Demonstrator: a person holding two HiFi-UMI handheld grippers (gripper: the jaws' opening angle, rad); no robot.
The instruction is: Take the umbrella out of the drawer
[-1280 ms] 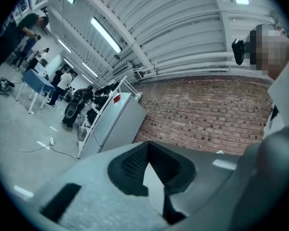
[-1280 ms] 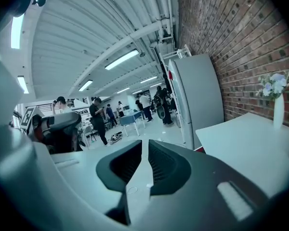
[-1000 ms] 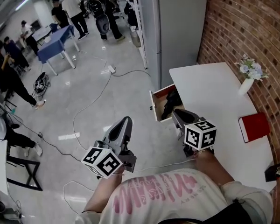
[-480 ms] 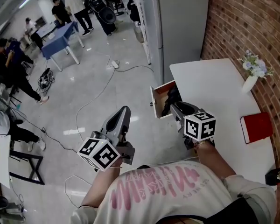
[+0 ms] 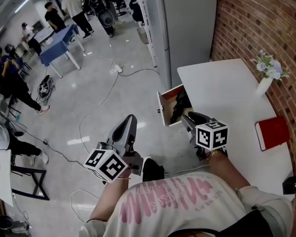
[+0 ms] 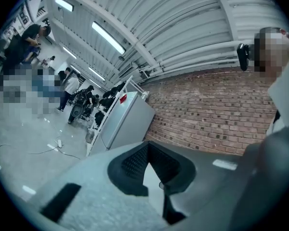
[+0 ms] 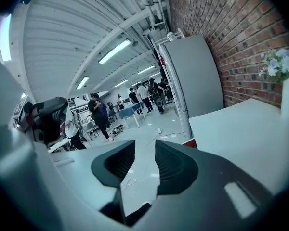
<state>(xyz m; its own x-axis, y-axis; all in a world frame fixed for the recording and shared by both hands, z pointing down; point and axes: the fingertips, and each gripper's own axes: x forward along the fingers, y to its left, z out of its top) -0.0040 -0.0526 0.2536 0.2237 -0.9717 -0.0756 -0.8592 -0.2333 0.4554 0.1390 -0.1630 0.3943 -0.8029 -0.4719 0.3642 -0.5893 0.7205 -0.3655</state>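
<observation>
Head view steeply downward; both gripper views low, outward; brick wall [image 6: 207, 114] common.

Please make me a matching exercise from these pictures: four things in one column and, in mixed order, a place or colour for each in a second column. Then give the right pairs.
1. umbrella
2. book
3. vase
4. drawer

A. red, on the white table
B. dark, lying in the drawer
C. pulled open at the table's side
D. white, holds flowers, near the brick wall

Pairs: 1-B, 2-A, 3-D, 4-C
</observation>
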